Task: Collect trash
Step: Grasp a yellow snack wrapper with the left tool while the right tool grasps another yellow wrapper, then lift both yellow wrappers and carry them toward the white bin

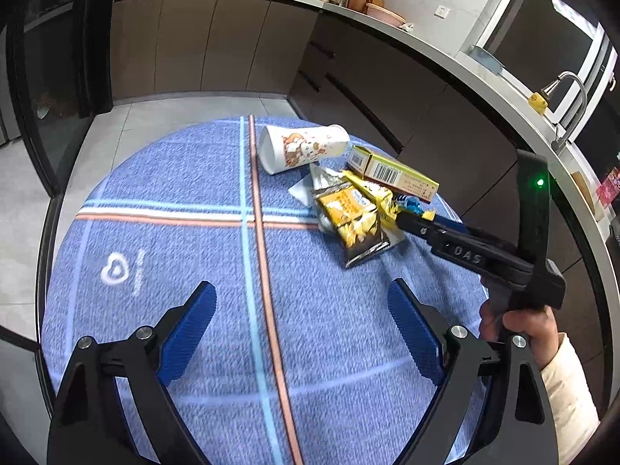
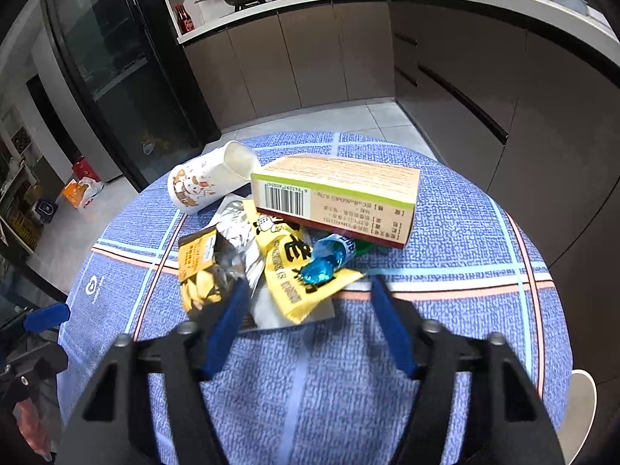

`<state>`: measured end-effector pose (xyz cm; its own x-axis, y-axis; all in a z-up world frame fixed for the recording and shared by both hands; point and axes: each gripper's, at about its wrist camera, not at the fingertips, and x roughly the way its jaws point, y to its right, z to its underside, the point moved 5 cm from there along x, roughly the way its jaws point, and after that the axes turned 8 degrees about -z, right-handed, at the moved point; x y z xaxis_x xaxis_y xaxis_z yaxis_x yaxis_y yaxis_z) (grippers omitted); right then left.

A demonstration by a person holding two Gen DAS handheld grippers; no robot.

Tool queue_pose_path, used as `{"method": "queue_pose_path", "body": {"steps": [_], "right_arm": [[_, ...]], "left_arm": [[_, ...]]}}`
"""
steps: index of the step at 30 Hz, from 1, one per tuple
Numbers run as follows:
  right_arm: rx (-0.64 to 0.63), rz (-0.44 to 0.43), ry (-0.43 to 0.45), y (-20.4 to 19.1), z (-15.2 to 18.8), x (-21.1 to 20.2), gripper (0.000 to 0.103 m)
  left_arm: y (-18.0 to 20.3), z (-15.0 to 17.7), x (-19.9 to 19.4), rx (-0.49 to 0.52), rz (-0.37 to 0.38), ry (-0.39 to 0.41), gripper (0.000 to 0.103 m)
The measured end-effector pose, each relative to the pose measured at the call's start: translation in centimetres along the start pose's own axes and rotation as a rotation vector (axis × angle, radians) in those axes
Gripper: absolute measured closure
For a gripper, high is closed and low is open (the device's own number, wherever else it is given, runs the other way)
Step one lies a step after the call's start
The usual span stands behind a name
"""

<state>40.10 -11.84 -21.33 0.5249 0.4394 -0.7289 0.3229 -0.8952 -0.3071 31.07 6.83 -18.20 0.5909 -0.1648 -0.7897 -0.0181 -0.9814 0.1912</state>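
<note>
on the round table with the blue checked cloth [image 1: 193, 201], seen from the left wrist, the trash sits in one heap toward the far right side: a paper cup [image 1: 302, 147] lying on its side, a yellow box [image 1: 391, 172] just beside it, and a snack bag [image 1: 354, 224] with other wrappers in front. the left claw [image 1: 302, 329] hangs wide open over bare cloth, well short of the heap and holding nothing. the right claw [image 1: 410, 219] reaches in from the right, its tip at the wrappers by a bit of blue foil [image 1: 410, 205]; from here i cannot tell how far its fingers are parted. from the right wrist, the right claw [image 2: 306, 302] is open, one finger [image 2: 228, 321] lying over the edge of the snack bag [image 2: 201, 271] and the other on bare cloth, with a yellow wrapper [image 2: 294, 290] and the blue foil [image 2: 321, 263] between them. the box [image 2: 337, 197] rests tilted on top of the wrappers and the cup [image 2: 205, 182] lies behind. the likely trouble: the wrappers overlap, so a pinch may catch only one slick edge and let it slide out, or drag the pile and tip the box off.
</note>
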Motion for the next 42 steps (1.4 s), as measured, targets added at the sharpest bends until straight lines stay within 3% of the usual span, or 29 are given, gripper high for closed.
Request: {"method": "queue_pose_path", "body": {"steps": [2, 5, 10, 17, 23, 29, 33, 36, 42], "right_arm": [[0.002, -0.023, -0.007, 0.2, 0.1, 0.2, 0.081], [0.001, -0.019, -0.008, 0.3, 0.6, -0.2, 0.09], [0.006, -0.02, -0.004, 0.0, 2.6, -1.8, 0.091], [-0.016, 0.001, -0.017, -0.5, 5.8, -3.4, 0.091], [-0.01, 0.014, -0.002, -0.2, 6.4, -4.8, 0.091], [-0.017, 0.022, -0.004, -0.3, 7.3, -5.6, 0.091], [-0.018, 0.016, 0.001, -0.6, 8.0, -6.4, 0.091], [-0.027, 0.012, 0.007, -1.2, 8.3, -7.1, 0.092], [-0.04, -0.001, 0.041, -2.7, 8.5, -9.1, 0.092]], "left_arm": [[0.5, -0.5, 0.7, 0.007, 0.011, 0.0, 0.022], [1.4, -1.1, 2.0, 0.011, 0.035, -0.019, 0.029], [3.2, -1.9, 4.7, -0.025, 0.086, -0.08, 0.033], [4.7, -3.3, 8.8, -0.121, 0.065, -0.142, 0.033], [5.1, -4.4, 10.7, -0.163, 0.02, -0.166, 0.034], [5.6, -4.8, 11.6, -0.112, -0.05, -0.163, 0.064], [4.6, -3.7, 10.9, -0.131, -0.024, -0.18, 0.08], [4.1, -2.6, 9.2, -0.128, -0.011, -0.167, 0.087], [3.2, -0.5, 5.2, -0.124, 0.02, -0.135, 0.089]]}}
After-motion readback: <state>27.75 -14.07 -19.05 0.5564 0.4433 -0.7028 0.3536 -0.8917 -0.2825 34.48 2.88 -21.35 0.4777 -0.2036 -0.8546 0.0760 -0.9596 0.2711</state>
